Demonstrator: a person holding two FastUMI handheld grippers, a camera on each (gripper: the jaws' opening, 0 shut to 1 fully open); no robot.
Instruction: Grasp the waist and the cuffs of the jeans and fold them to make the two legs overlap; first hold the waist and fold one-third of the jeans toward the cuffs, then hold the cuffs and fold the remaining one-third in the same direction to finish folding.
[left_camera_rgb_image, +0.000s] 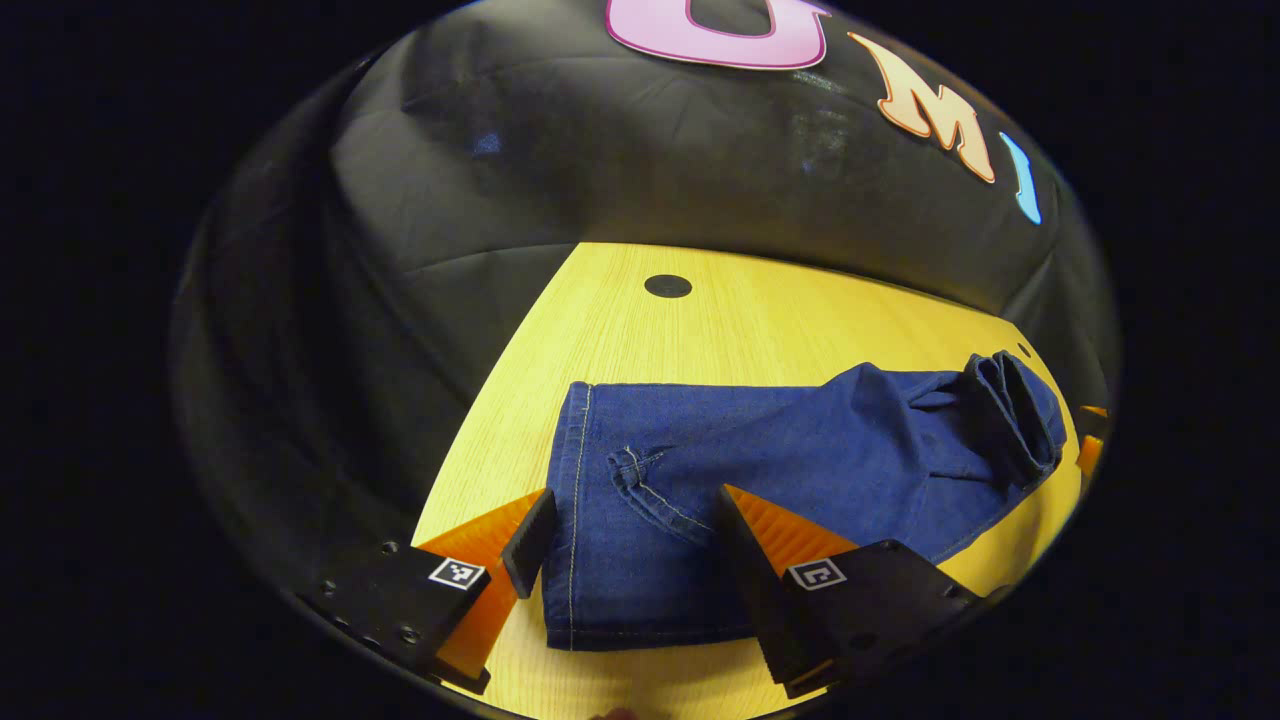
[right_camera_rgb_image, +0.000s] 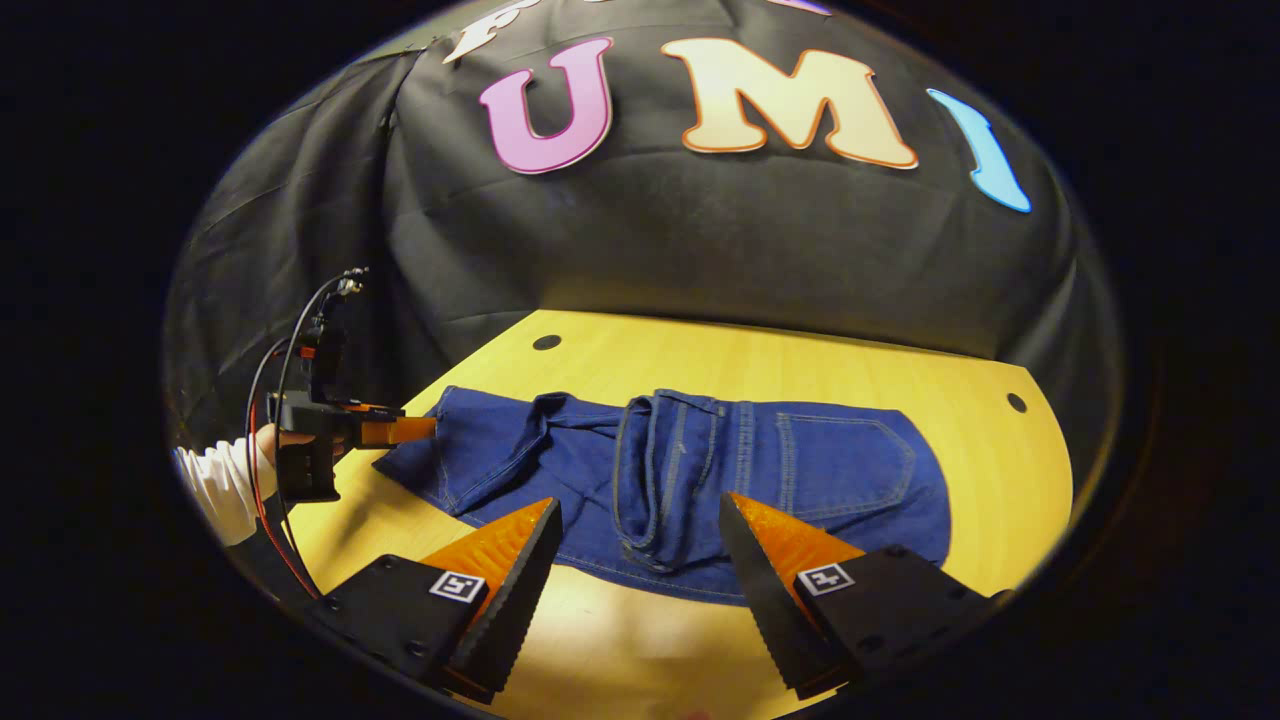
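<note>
Left gripper view: left gripper is seen spread wide at 6 o'clock, fingers straddling the cuff end of the jeans. Nothing is pinched. The left finger sits just off the cuff hem; the right finger lies over the denim. Whether the pads touch the cloth cannot be told.

Jeans are laid flat on the table, running from the cuffs at 6 o'clock out toward 3 o'clock, where the waist is seen rolled up in a thick bundle near the table edge. One leg is stacked over the other. A dark round hole is seen in the tabletop at 12 o'clock, well apart from the jeans.

Right gripper view: right gripper is also spread wide at 6 o'clock, empty, held just short of the near edge of the jeans. The folded waist band lies between the finger lines, with a back pocket facing up toward 3 o'clock. The legs trail off toward 9 o'clock.

At 9 o'clock the left gripper is seen at the cuffs, held by a hand in a white sleeve, cables looping above it. Its grip state cannot be told from here. Table holes are seen at 11 o'clock and 2 o'clock.
</note>
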